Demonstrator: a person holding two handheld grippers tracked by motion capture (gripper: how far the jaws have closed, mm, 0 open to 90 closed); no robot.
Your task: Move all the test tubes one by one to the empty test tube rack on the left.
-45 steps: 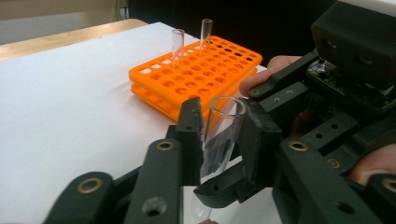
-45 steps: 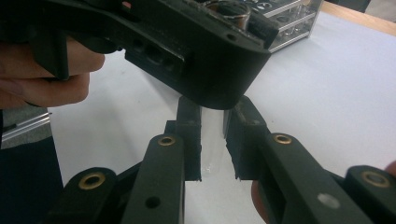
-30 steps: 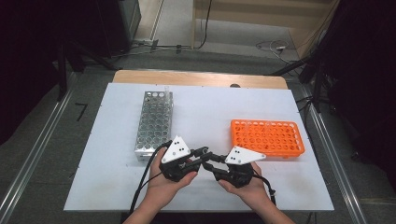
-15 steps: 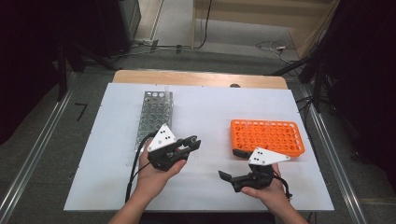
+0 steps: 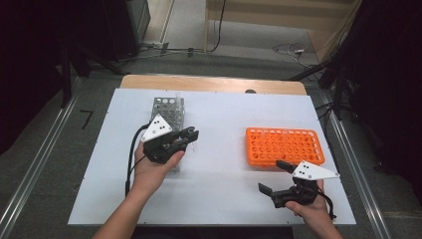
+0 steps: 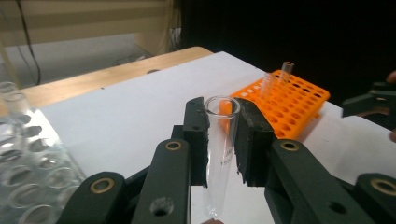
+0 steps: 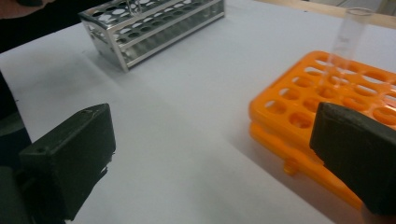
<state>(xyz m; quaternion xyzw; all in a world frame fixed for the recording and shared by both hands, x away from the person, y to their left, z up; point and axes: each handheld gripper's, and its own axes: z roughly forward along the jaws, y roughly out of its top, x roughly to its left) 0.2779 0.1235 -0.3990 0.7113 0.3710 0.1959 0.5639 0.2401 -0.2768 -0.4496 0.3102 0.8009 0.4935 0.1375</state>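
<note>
My left gripper [image 5: 191,134] is shut on a clear glass test tube [image 6: 219,149], held upright between its pads [image 6: 198,140] beside the metal rack [image 5: 166,112]. My right gripper [image 5: 272,176] hovers near the table's front right, just in front of the orange rack [image 5: 283,146]. Its jaws have just been opening and stand wide apart with nothing between them [image 7: 212,163]. One clear tube [image 7: 348,35] stands in the orange rack [image 7: 327,107]; the left gripper view shows two there [image 6: 286,72].
The white table top [image 5: 224,184] ends in a wooden strip [image 5: 214,83] at the back. Metal rails [image 5: 30,169] run along both sides. A black cable [image 5: 132,159] trails from the left gripper. The metal rack [image 7: 149,28] holds a tube at its far end.
The two grippers were together at the table's centre and have drawn apart: the left went left and up with the tube, the right went right and opened its jaws.
</note>
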